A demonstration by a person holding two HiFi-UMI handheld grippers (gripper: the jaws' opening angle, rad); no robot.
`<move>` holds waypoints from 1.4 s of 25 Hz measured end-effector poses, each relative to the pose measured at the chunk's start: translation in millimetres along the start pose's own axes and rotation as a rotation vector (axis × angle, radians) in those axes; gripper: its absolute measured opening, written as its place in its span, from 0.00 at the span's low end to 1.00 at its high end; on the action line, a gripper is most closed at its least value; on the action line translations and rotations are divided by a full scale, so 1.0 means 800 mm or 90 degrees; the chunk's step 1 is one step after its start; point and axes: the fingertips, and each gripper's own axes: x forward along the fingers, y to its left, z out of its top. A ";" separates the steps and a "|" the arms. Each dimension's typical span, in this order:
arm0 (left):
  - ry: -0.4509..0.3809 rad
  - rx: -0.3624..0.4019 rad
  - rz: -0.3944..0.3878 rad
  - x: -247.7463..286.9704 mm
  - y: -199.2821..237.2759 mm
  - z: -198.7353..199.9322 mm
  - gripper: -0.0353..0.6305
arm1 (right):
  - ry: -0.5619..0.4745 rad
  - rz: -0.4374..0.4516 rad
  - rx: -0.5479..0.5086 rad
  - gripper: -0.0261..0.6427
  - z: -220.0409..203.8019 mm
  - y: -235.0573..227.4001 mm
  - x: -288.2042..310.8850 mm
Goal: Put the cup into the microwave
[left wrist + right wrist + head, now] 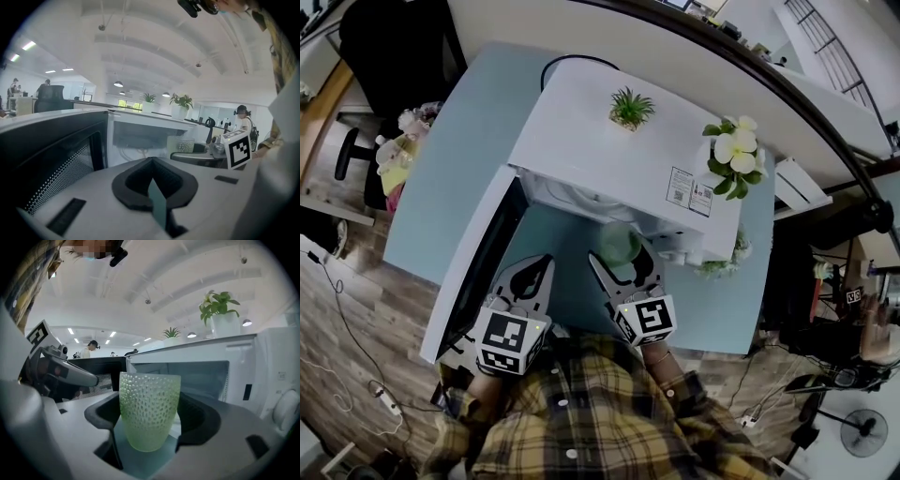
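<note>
A white microwave point(619, 155) stands on the light blue table point(450, 178), its dark-windowed door point(478, 267) swung open to the left. My right gripper point(622, 255) is shut on a pale green dimpled cup point(620, 246), held upright just in front of the open cavity. In the right gripper view the cup point(149, 404) fills the gap between the jaws of that gripper point(149, 427), with the microwave point(243, 366) behind. My left gripper point(536, 269) is shut and empty beside the door. In the left gripper view, the left gripper point(152, 161) faces the door point(51, 154) and the cavity point(140, 136).
A small green plant point(630, 108) and a pot of white flowers point(733, 155) stand on top of the microwave. A black office chair point(384, 47) is at the far left. Cables and a fan point(862, 433) lie on the wooden floor.
</note>
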 end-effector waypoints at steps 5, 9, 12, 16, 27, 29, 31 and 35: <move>0.002 -0.004 -0.001 -0.002 -0.001 -0.004 0.04 | -0.002 0.000 0.001 0.59 -0.009 -0.003 0.015; 0.002 -0.005 -0.003 -0.002 -0.005 -0.006 0.04 | 0.001 0.002 -0.007 0.59 -0.019 -0.008 0.026; 0.006 -0.007 -0.004 -0.001 -0.008 -0.009 0.04 | 0.006 -0.001 -0.003 0.59 -0.024 -0.014 0.035; 0.010 -0.010 -0.009 0.000 -0.014 -0.012 0.04 | 0.007 -0.011 0.005 0.59 -0.030 -0.025 0.048; 0.011 -0.015 0.008 -0.001 -0.014 -0.016 0.04 | 0.001 -0.011 -0.017 0.59 -0.039 -0.034 0.092; 0.010 -0.018 0.013 -0.002 -0.012 -0.016 0.04 | -0.001 -0.013 -0.024 0.59 -0.041 -0.034 0.098; 0.009 -0.020 0.018 -0.003 -0.009 -0.017 0.04 | -0.003 -0.015 -0.029 0.59 -0.043 -0.035 0.103; 0.007 -0.021 0.023 -0.005 -0.008 -0.017 0.04 | -0.006 -0.025 -0.028 0.59 -0.046 -0.038 0.111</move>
